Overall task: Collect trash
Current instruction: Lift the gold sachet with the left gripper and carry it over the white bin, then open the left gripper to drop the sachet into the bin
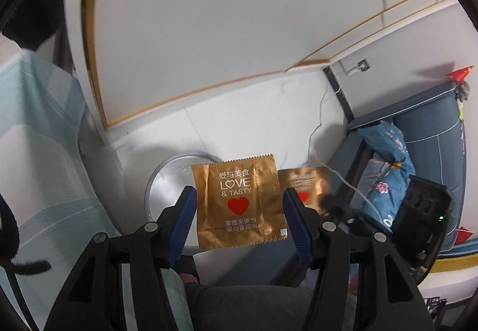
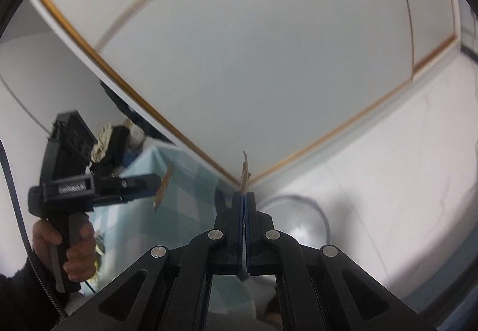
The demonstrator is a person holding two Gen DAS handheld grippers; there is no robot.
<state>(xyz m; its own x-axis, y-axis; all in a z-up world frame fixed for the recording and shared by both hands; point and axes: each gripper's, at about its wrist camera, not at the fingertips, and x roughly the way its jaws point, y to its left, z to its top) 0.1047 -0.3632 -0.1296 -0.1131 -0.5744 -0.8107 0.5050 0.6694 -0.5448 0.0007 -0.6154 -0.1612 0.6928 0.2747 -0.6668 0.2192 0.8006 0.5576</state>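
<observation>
**Two gold sachets up over the bin**

The left hand-held gripper [image 1: 239, 192] has its jaws wide apart. A gold sachet [image 1: 239, 202] sits flat-on between the blue pads [image 1: 185, 223], printed "LOVE & TASTY" with a red heart. Its side edges lie right at the pads, but whether they touch cannot be told. From the right wrist camera this sachet shows edge-on at the tip of that gripper, which a hand [image 2: 71, 247] holds by its grip.

The right hand-held gripper [image 2: 244, 195] is closed tight on a second sachet [image 2: 245, 171], seen edge-on and sticking up out of the pressed pads. In the left wrist view this one is blurred, just to the right of the first sachet, with the same gold colour and red heart.

Behind and below both sachets stands a round clear bin [image 1: 149, 181] with a grey rim, on a white floor [image 1: 254, 122] near the corner of a gold-trimmed white panel [image 1: 209, 17]. A pale blue checked cloth [image 1: 35, 152] lies left of the bin. A white cable [image 1: 316, 134] runs down the wall to the right, beside a blue floral bundle [image 1: 388, 158].
</observation>
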